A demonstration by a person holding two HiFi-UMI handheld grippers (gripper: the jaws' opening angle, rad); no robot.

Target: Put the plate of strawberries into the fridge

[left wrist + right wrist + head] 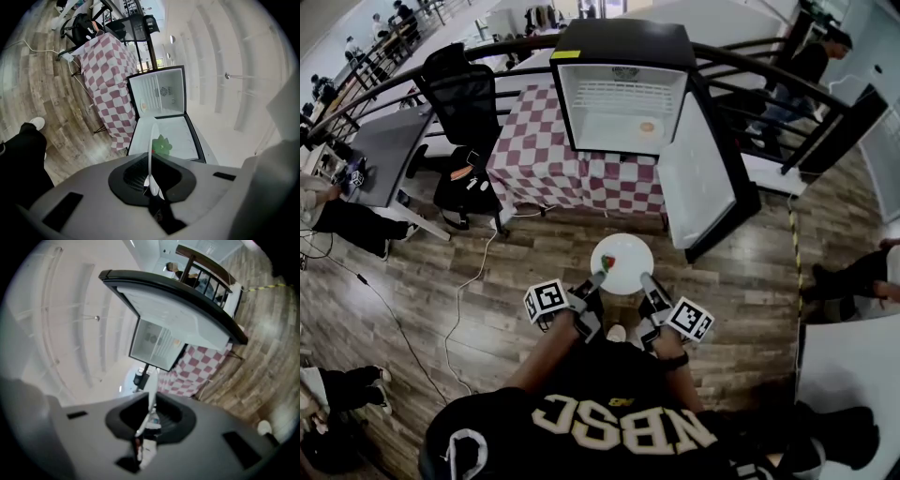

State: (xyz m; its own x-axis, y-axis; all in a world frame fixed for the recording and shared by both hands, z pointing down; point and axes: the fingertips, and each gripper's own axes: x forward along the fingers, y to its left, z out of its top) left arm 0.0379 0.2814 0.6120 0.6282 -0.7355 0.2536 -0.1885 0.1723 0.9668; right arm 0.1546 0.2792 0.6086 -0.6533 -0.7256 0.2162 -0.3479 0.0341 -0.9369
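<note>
The white plate hangs in mid-air in front of the open fridge, lower than its cavity and just off the free end of its door, which is swung out to the fridge's right. One strawberry with green leaves lies on the plate, on the side away from the door. The left gripper has its jaws clamped on the plate's rim on the side far from the fridge, and its own view shows the rim edge-on between the pads. The right gripper pinches the same far rim, nearer the door. The fridge stands on a table under a red-and-white checked cloth; a small orange thing lies on its inner floor. A black office chair stands to the fridge's left.
</note>
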